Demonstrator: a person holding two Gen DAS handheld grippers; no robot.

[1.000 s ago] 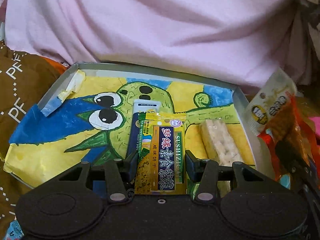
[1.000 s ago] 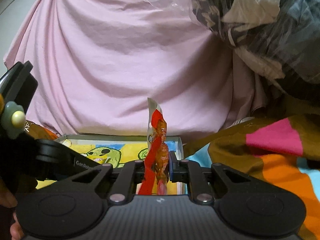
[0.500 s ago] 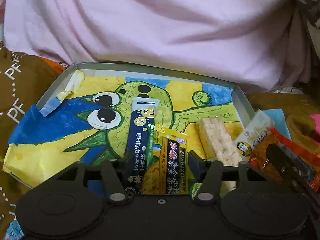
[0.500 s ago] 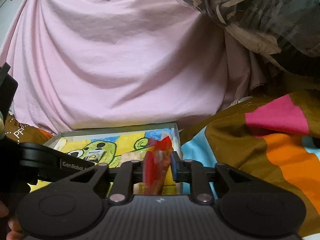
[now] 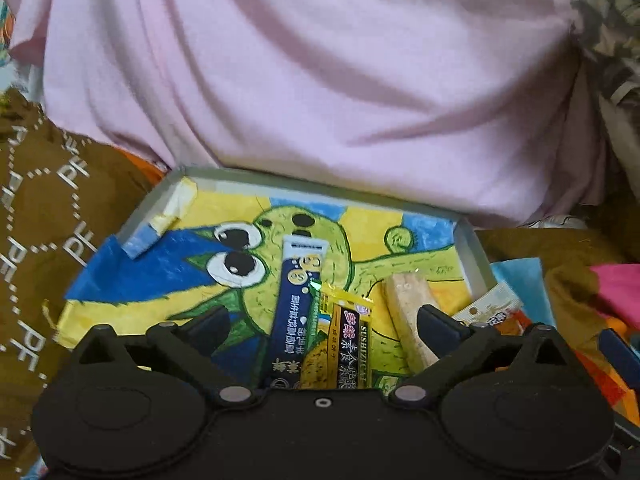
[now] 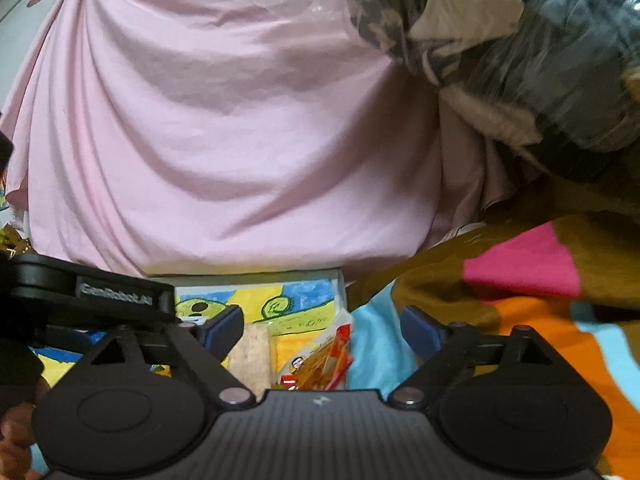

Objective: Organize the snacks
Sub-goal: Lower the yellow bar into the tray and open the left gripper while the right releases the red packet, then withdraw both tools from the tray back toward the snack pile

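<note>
A shallow grey tray [image 5: 472, 244] lined with a green cartoon drawing lies on the bed. In it lie a dark blue stick packet [image 5: 296, 304], a yellow snack packet [image 5: 350, 344] and a pale cracker bar [image 5: 408, 320]. My left gripper [image 5: 320, 328] is open and empty just above them. My right gripper [image 6: 322, 326] is open, and the red-orange snack packet [image 6: 324, 364] lies loose below it at the tray's right edge [image 6: 340, 284]. That packet also shows in the left wrist view [image 5: 492, 312].
A pink sheet [image 5: 320, 80] hangs behind the tray. A brown patterned blanket [image 5: 40, 208] lies to the left, a blanket with pink, orange and blue patches [image 6: 520, 280] to the right. A bag of clothes [image 6: 500, 40] sits at upper right.
Both grippers opened. The left let the yellow packet drop beside the blue stick packet. The right lowered the red-orange packet to the tray's right edge and let it go.
</note>
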